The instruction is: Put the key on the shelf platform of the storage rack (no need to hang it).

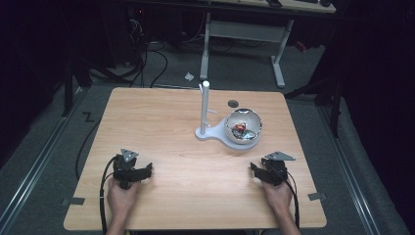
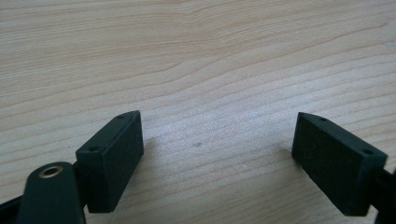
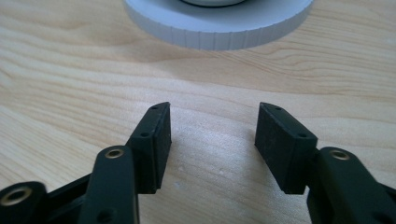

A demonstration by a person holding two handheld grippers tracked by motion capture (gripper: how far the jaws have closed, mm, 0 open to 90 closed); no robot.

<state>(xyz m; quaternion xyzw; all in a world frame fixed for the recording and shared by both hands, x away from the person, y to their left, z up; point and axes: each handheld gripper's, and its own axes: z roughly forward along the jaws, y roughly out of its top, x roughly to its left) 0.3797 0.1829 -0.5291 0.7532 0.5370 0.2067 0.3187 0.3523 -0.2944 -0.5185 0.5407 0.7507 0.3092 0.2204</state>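
A shiny metal bowl (image 1: 243, 126) holding small wrapped pieces sits on a white stand base (image 1: 222, 136) with an upright white post (image 1: 204, 105), right of the table's middle. My left gripper (image 1: 146, 171) rests low at the front left, held by a hand; in the left gripper view its jaws stand wide apart (image 2: 219, 149) over bare wood. My right gripper (image 1: 255, 169) sits at the front right, a short way in front of the stand. In the right gripper view its jaws are open (image 3: 212, 135) with nothing between them, and the white base rim (image 3: 219, 32) lies just beyond.
The wooden table (image 1: 161, 127) has a small dark round hole (image 1: 233, 103) behind the bowl. Tape pieces mark the front corners (image 1: 317, 196). Beyond the table stand a grey desk frame (image 1: 244, 34) and cables on the floor.
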